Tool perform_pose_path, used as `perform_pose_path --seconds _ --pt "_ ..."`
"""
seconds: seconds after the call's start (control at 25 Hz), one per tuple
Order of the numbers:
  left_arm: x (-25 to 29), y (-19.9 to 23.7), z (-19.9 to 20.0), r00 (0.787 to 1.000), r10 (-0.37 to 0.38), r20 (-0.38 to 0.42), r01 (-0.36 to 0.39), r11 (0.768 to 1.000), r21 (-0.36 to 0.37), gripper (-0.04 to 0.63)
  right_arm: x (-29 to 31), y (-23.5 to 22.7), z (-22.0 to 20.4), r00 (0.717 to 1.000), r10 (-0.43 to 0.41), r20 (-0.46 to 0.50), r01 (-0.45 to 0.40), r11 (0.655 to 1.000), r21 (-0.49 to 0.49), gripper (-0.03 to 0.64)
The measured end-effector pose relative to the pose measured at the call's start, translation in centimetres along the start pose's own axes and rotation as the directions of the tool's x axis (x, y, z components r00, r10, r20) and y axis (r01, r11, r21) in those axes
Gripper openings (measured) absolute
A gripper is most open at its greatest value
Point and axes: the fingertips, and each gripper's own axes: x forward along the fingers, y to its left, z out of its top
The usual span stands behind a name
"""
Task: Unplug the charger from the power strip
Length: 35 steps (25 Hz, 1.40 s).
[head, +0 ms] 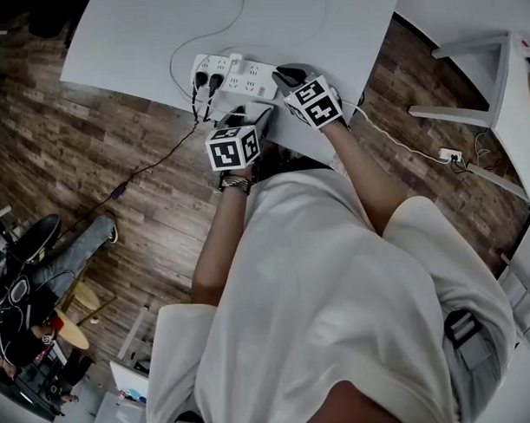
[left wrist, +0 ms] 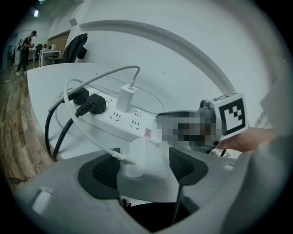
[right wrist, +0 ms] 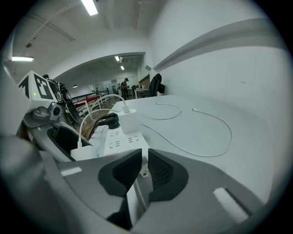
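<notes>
A white power strip [head: 243, 77] [left wrist: 121, 118] [right wrist: 120, 139] lies near the white table's front edge. Two black plugs [left wrist: 91, 105] and a second white charger [left wrist: 126, 96] [right wrist: 129, 119] sit in it. A white charger [left wrist: 144, 157] [right wrist: 86, 153] with its cable lies out of the strip, just in front of it. My left gripper [head: 244, 116] [left wrist: 144, 167] is open around it, pads apart on either side. My right gripper [head: 286, 75] [right wrist: 144, 167] is at the strip's right end, its pads closed on a thin white part of that end.
A loose white cable [right wrist: 206, 132] curls on the table [head: 137, 37] beyond the strip. Black cords [head: 151, 167] drop from the table edge to the wooden floor. A white cord runs to a floor socket [head: 450, 155]. White furniture [head: 503, 68] stands at right.
</notes>
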Motion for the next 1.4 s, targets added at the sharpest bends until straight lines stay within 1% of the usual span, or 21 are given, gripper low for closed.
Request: perform_pose_path --seconds 0.08,0.16,0.28,0.44,0.68,0.84,0.92,1.0,1.08,1.12,1.16,1.2,1.24,1.36,1.4 --pt "-0.1 0.5 -0.1 1.0 0.025 -0.011 -0.025 1.0 0.008 0.348 0.0 -0.1 -0.1 1.0 -0.004 -0.001 0.004 1.0 0.003 0.044" --pt "-0.3 0.9 -0.2 0.999 0.038 -0.032 -0.037 0.999 0.033 0.359 0.0 -0.1 -0.1 1.0 -0.011 -0.008 0.011 1.0 0.006 0.043" --pt "-0.8 1.3 -0.4 0.998 0.035 -0.054 -0.032 0.998 0.058 0.382 -0.2 -0.2 0.0 1.0 -0.02 -0.004 0.02 0.999 0.046 0.033" --pt "-2.0 1.8 0.0 1.0 -0.011 -0.021 0.012 1.0 0.021 0.385 -1.2 -0.3 0.7 0.998 -0.037 0.041 0.032 0.994 0.108 0.023" --pt "-4.1 3.6 -0.3 1.0 -0.014 -0.012 0.014 1.0 -0.018 0.385 -2.2 0.8 1.9 0.997 -0.063 0.055 0.055 0.989 0.141 0.023" --pt "-5.2 4.1 -0.7 0.999 -0.024 -0.034 0.023 1.0 -0.021 0.383 -3.2 1.5 2.4 0.995 -0.083 0.056 0.074 0.984 0.161 0.023" --pt "-5.8 4.2 -0.8 0.999 -0.023 -0.049 0.023 1.0 0.001 0.379 -3.8 1.7 3.1 0.994 -0.095 0.063 0.083 0.982 0.168 0.021" --pt "-6.6 4.0 -0.2 0.999 -0.017 -0.041 0.02 0.998 0.057 0.347 -4.6 1.8 4.1 0.99 -0.111 0.082 0.096 0.981 0.169 0.018" --pt "-7.8 3.6 0.9 1.0 -0.018 0.001 0.018 0.994 0.11 0.282 -5.6 1.7 5.5 0.985 -0.133 0.111 0.114 0.979 0.169 0.012" --pt "-8.5 3.4 1.8 0.999 -0.02 0.033 0.015 0.992 0.129 0.244 -6.2 1.6 6.2 0.981 -0.145 0.127 0.123 0.978 0.171 0.007" --pt "-9.2 3.2 2.8 0.997 -0.018 0.071 0.007 0.989 0.148 0.185 -6.8 1.5 7.0 0.977 -0.156 0.145 0.13 0.976 0.173 0.005" --pt "-10.0 3.1 3.9 0.994 -0.012 0.111 -0.007 0.986 0.169 0.135 -7.4 1.3 7.9 0.972 -0.166 0.165 0.137 0.976 0.172 0.005" --pt "-10.8 2.9 5.2 0.988 -0.006 0.152 -0.024 0.981 0.194 0.098 -8.0 1.1 8.8 0.967 -0.174 0.187 0.143 0.975 0.169 0.005" --pt "-12.9 2.2 9.4 0.966 -0.004 0.259 -0.068 0.962 0.266 0.017 -10.0 0.5 11.8 0.944 -0.2 0.261 0.159 0.972 0.172 0.003" --pt "-13.5 1.8 10.7 0.957 -0.011 0.289 -0.075 0.955 0.285 0.006 -10.7 0.3 12.8 0.936 -0.209 0.283 0.162 0.97 0.179 0.003"
